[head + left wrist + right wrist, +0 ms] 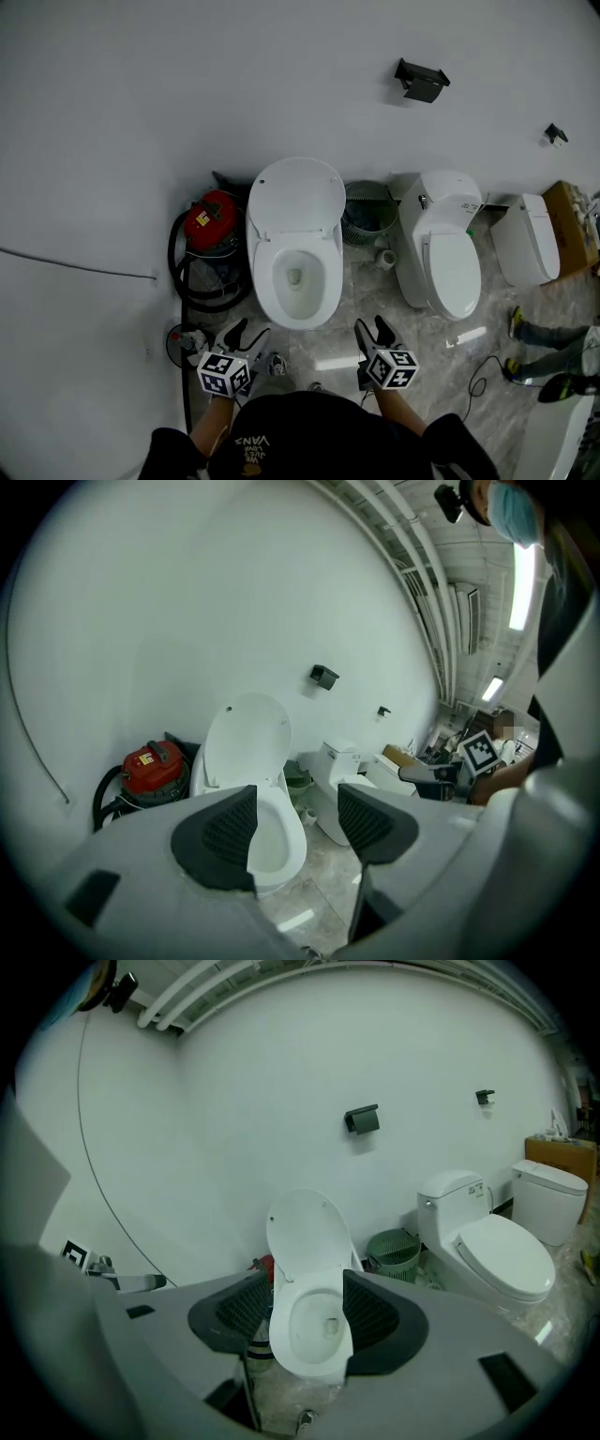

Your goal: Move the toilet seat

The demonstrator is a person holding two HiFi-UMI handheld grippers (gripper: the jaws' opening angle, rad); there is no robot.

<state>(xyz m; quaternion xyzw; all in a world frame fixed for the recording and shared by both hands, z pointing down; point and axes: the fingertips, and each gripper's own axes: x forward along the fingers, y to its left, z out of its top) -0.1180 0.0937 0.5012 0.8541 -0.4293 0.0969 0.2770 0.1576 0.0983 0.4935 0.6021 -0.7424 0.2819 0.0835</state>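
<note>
A white toilet (296,281) stands against the wall with its seat and lid (296,195) raised upright; the bowl is open. In the head view my left gripper (247,335) hovers just in front of the bowl's left side and my right gripper (372,330) in front of its right side, both apart from the toilet. The left gripper view shows its jaws (295,827) open and empty, with the raised lid (248,738) beyond. The right gripper's jaws (307,1314) are likewise open and empty, framing the bowl (314,1330).
A red vacuum (211,220) with a black hose sits left of the toilet, a green waste basket (367,211) to its right. A second toilet (448,253), closed, and a third (525,239) stand farther right. A person's feet (544,333) are at the right edge.
</note>
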